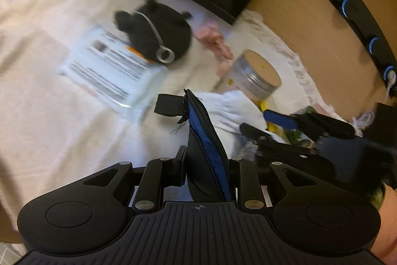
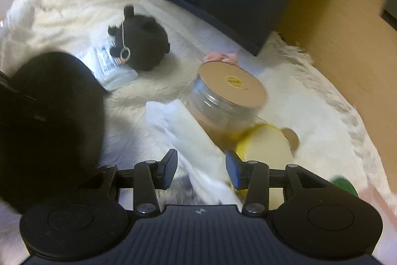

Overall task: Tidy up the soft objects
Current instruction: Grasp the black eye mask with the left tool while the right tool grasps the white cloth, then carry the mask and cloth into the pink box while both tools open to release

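The left gripper (image 1: 207,163) is clamped on a flat black fabric piece with a blue stripe and a frayed end (image 1: 206,140), which stands up between its jaws. The right gripper (image 2: 201,169) has its jaws apart, with a folded white cloth (image 2: 188,138) lying between them; whether the pads touch it cannot be told.

In the right wrist view, a clear jar with a tan lid (image 2: 228,96) lies tipped at 12 o'clock of the cloth, touching it, and a yellow and cream soft object (image 2: 265,145) crowds in at 3 o'clock. At 11 o'clock a black plush toy with a metal ring (image 2: 144,46) rests on a printed white packet (image 2: 111,66). A pink ruffled item (image 2: 219,57) lies just behind the jar. All sit on a fluffy white rug (image 2: 310,116).
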The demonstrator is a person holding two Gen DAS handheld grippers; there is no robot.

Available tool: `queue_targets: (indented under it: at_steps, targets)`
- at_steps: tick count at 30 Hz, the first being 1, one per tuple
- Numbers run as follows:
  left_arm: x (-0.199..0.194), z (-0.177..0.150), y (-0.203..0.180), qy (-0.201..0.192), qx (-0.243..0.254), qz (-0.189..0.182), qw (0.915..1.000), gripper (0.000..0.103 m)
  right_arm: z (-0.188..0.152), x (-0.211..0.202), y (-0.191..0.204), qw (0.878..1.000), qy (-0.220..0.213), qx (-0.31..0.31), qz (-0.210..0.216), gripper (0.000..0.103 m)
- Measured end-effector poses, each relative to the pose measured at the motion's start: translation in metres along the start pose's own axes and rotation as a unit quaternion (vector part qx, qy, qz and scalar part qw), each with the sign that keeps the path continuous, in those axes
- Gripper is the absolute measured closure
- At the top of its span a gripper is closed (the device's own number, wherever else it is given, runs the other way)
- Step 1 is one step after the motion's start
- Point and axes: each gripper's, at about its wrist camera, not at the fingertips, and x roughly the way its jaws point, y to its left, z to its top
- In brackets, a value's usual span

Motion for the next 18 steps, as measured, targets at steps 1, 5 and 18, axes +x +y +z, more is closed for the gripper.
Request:
queue_targets:
  at_steps: [1,5,18]
  targets:
    - [-0.003,0.000,0.003,-0.003,-0.007,0.000,1.0000,0.078,0.002,0.010,0.003,1.000,0.008,-0.011,-0.001,0.060]
    - [-0.013,0.007,0.005,-0.013,-0.007,-0.002,0.9999,0.078,0.002,0.014,0.004,0.999,0.045,-0.027,0.008,0.087]
    - [-0.013,0.142,-0.109,-0.090,0.107,-0.070,0.9877,0.078,0.060,-0.133,-0.133,0.987,-0.062,0.149,0.016,0.089]
